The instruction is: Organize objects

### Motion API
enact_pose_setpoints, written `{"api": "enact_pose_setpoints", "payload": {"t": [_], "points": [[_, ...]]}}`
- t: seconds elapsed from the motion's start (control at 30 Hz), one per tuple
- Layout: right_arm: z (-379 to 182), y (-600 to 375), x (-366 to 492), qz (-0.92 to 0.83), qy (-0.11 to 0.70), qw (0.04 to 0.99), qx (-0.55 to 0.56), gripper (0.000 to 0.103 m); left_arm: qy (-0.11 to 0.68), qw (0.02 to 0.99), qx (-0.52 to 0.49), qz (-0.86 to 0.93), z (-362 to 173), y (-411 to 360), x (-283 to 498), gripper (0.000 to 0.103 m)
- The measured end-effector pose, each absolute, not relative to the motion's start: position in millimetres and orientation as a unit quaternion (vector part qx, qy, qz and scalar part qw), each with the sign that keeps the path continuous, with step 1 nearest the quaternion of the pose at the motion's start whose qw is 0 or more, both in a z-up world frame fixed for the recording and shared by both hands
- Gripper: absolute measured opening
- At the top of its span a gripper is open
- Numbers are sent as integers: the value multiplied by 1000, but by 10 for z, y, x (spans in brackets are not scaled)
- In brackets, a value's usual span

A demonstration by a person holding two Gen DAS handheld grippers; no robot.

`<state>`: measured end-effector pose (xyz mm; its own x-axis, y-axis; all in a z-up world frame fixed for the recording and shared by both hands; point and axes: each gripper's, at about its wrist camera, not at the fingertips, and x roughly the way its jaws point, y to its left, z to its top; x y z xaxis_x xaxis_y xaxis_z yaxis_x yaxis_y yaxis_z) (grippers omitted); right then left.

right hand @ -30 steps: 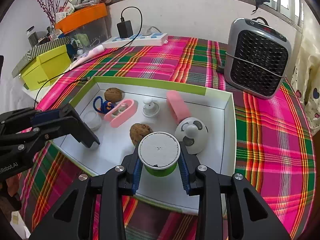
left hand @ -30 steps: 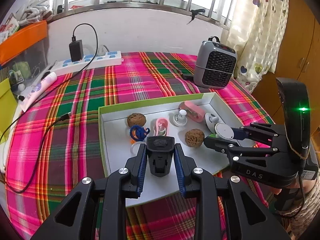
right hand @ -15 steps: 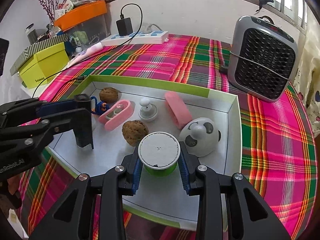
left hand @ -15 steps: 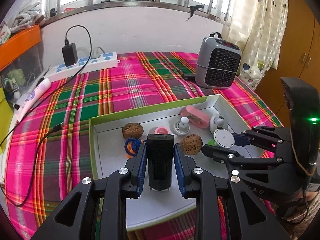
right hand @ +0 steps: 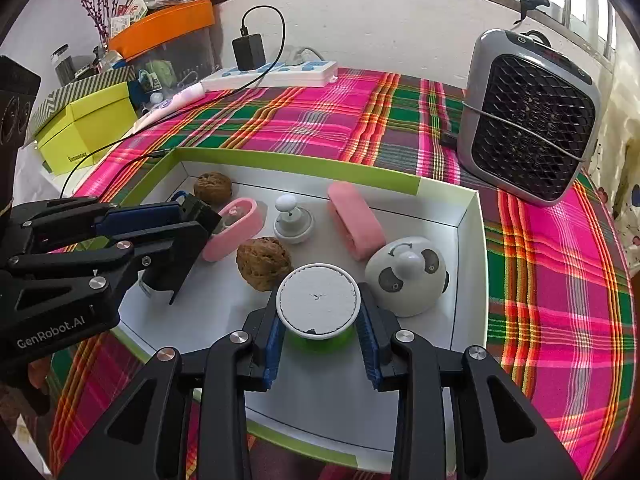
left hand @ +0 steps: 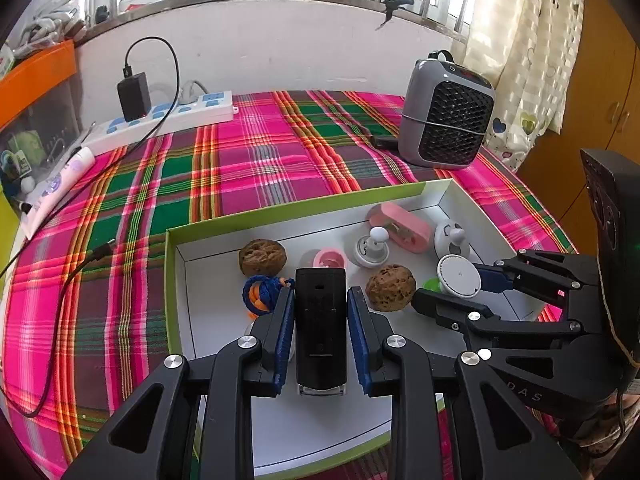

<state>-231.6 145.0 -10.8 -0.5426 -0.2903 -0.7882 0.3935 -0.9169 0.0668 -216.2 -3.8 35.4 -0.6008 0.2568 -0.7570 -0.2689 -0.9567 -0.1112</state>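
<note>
A white tray with a green rim point(left hand: 280, 216) point(right hand: 300, 162) lies on the plaid cloth. My left gripper point(left hand: 320, 300) point(right hand: 200, 220) is shut on a black oblong device point(left hand: 320, 320) point(right hand: 160, 276) and holds it over the tray's left part, beside an open pink case point(right hand: 236, 232). The right gripper point(right hand: 319, 312) point(left hand: 456, 284) is shut on a green jar with a white lid point(right hand: 318, 300) point(left hand: 459, 276) at the tray's near right. Two walnuts point(left hand: 262, 257) point(left hand: 390, 288), a blue and orange cord point(left hand: 262, 294), a white knob point(right hand: 293, 222), a shut pink case point(right hand: 354, 220) and a panda-faced dome point(right hand: 406, 276) lie in the tray.
A grey heater point(right hand: 528, 120) stands at the back right. A power strip with a black charger point(left hand: 160, 116) lies by the wall, and its cable point(left hand: 72, 276) runs across the cloth left of the tray. A yellow-green box point(right hand: 88, 124) and an orange bin point(right hand: 160, 26) stand at the left.
The left gripper has carried the black device further in over the tray, toward the open pink case, and the device now stands straighter between the fingers. The right gripper has kept still.
</note>
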Motion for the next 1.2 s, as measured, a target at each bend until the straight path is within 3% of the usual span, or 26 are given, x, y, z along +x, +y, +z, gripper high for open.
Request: {"api": "enact_pose_setpoints", "payload": {"t": [0.37,0.63,0.8,0.93,1.2], "points": [[-114,1439,-2312,-880,66,189,432,36,6,146,-426,893,336,-26,-2171,25],[-96,1418,-2291,-884,71,183,424,54,4,141,-426,894,331,-22,-2160,26],[-84,1472,-2281,-886,62,174,425,54,0,137,-426,894,337,-70,-2166,27],[-53,1479,-2256,-889,61,170,421,54,1,136,-424,895,345,-76,-2149,37],[9,1481,-2161,-893,60,166,414,54,-8,130,-423,897,374,-117,-2068,45]]}}
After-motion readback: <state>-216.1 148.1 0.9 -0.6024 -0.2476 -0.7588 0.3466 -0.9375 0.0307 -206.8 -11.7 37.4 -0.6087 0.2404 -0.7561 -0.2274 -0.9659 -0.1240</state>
